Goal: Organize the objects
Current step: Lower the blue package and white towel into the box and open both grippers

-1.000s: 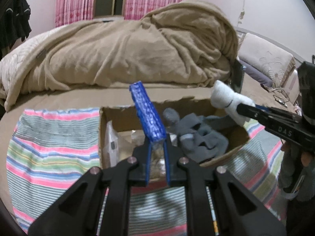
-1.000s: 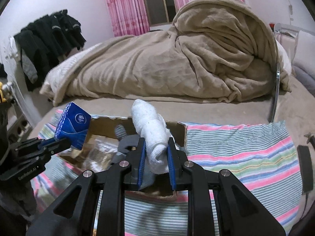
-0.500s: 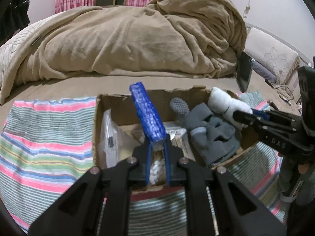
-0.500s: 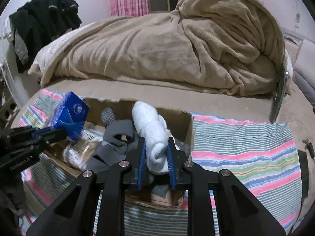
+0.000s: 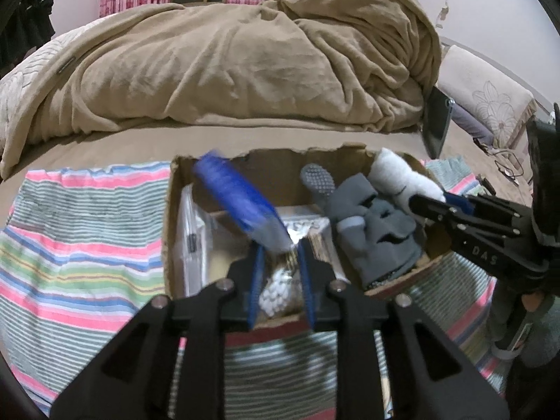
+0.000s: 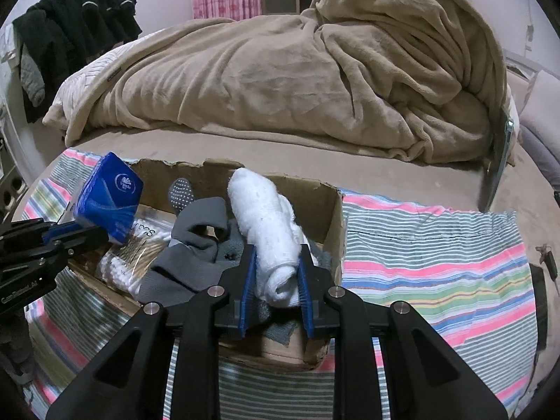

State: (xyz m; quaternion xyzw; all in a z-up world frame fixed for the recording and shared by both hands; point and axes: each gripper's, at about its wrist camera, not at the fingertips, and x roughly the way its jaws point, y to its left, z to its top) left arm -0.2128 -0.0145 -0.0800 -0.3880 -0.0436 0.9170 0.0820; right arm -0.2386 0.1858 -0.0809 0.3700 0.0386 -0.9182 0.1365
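A torn cardboard box (image 5: 175, 189) (image 6: 334, 217) sits on a striped cloth on the bed. My left gripper (image 5: 278, 255) has its jaws parted; a blue tissue pack (image 5: 241, 199) (image 6: 108, 203) is blurred and tilts left above the box, touching only near the fingertips. My right gripper (image 6: 274, 273) (image 5: 434, 203) is shut on a rolled white towel (image 6: 266, 224) (image 5: 399, 175) over the box's right end. Grey socks (image 5: 374, 224) (image 6: 196, 245) and a bag of cotton swabs (image 6: 129, 259) lie inside the box.
A heaped tan blanket (image 5: 245, 63) fills the bed behind the box. The striped cloth (image 6: 437, 245) spreads left and right of the box. Dark clothes (image 6: 70, 28) hang at the far left. A mirror-like panel (image 5: 437, 122) stands at the bed's right edge.
Both grippers have moved down and closer over the box. The left jaws have spread and the blue tissue pack tips to the left, blurred. The right gripper still holds the towel.
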